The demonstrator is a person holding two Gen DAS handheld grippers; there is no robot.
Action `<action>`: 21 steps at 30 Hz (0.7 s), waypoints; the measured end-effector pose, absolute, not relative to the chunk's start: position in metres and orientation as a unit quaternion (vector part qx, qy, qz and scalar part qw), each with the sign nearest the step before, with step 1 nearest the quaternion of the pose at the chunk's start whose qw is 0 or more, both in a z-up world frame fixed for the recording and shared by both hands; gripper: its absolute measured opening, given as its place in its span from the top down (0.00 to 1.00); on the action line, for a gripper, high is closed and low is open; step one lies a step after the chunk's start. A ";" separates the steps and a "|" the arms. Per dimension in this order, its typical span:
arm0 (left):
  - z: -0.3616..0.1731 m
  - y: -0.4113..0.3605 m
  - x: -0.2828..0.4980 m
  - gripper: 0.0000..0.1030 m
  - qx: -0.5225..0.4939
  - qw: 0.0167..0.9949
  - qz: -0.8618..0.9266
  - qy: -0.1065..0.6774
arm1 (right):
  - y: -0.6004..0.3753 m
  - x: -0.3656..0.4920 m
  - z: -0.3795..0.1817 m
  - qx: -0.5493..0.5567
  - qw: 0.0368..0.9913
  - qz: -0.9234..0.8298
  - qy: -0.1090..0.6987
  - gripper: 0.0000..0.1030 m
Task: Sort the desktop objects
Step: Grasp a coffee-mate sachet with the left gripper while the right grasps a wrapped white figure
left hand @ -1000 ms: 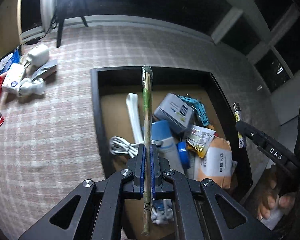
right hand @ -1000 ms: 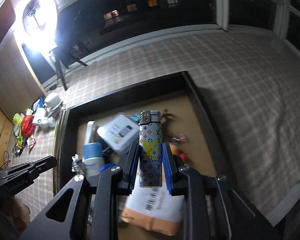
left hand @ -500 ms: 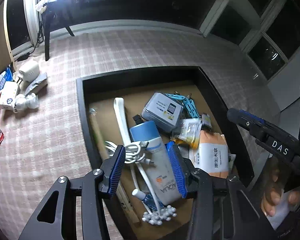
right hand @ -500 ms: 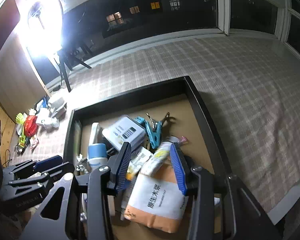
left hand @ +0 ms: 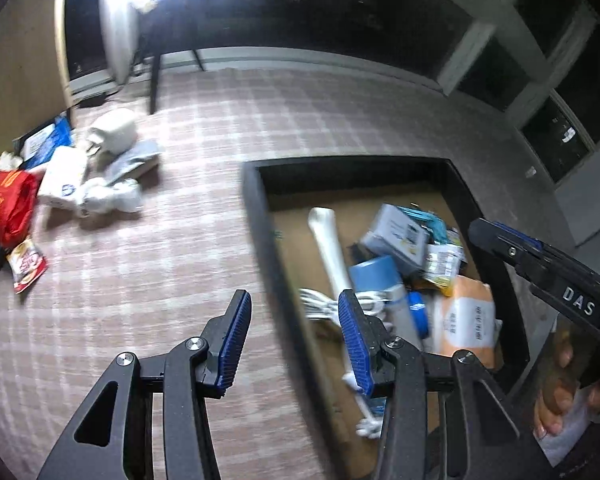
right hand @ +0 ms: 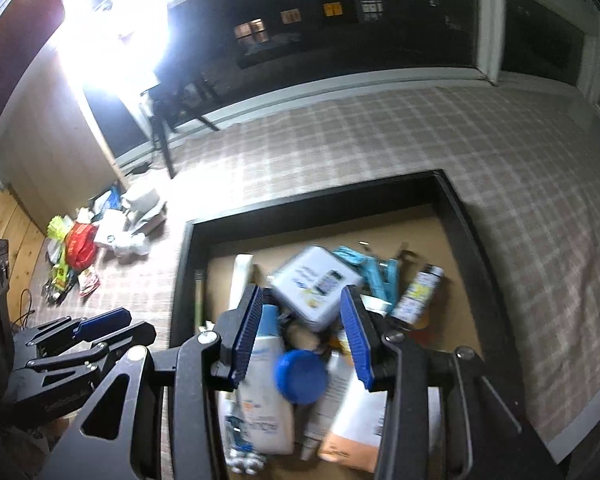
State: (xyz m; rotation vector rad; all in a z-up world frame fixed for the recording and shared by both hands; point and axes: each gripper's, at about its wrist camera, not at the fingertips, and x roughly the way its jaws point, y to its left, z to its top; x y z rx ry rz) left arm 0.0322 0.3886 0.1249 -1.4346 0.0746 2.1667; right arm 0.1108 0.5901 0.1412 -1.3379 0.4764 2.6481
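Gaping apart and empty, both grippers' fingers (left hand: 236, 336) (right hand: 246, 330) hover (touching nothing) over the tray (left hand: 268, 248).

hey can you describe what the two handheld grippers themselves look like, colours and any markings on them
Both the left gripper and the right gripper have matte black angular linkage arms with triangular cut-outs and silver pivot bolts. Each finger carries a blue ribbed pad. In the left wrist view the right gripper shows white "DAS" lettering on its black arm. No cables are visible.
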 end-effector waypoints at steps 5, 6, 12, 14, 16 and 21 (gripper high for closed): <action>0.119 0.346 0.012 0.59 -0.532 0.229 0.815 0.014 | 0.553 0.083 0.144 -0.450 0.035 0.882 0.140 0.61; 0.118 0.333 0.006 0.59 -0.532 0.217 0.818 0.010 | 0.545 0.076 0.144 -0.452 0.026 0.881 0.136 0.61; 0.105 0.258 -0.030 0.59 -0.541 0.146 0.828 -0.029 | 0.479 0.031 0.136 -0.473 -0.052 0.875 0.090 0.61; 0.097 0.227 -0.042 0.59 -0.546 0.117 0.828 -0.048 | 0.455 0.014 0.130 -0.480 -0.084 0.870 0.072 0.59; 0.091 0.206 -0.049 0.59 -0.549 0.099 0.828 -0.061 | 0.436 -0.002 0.124 -0.488 -0.106 0.864 0.059 0.58; 0.074 0.161 -0.067 0.59 -0.558 0.062 0.822 -0.094 | 0.392 -0.044 0.102 -0.508 -0.144 0.849 0.019 0.57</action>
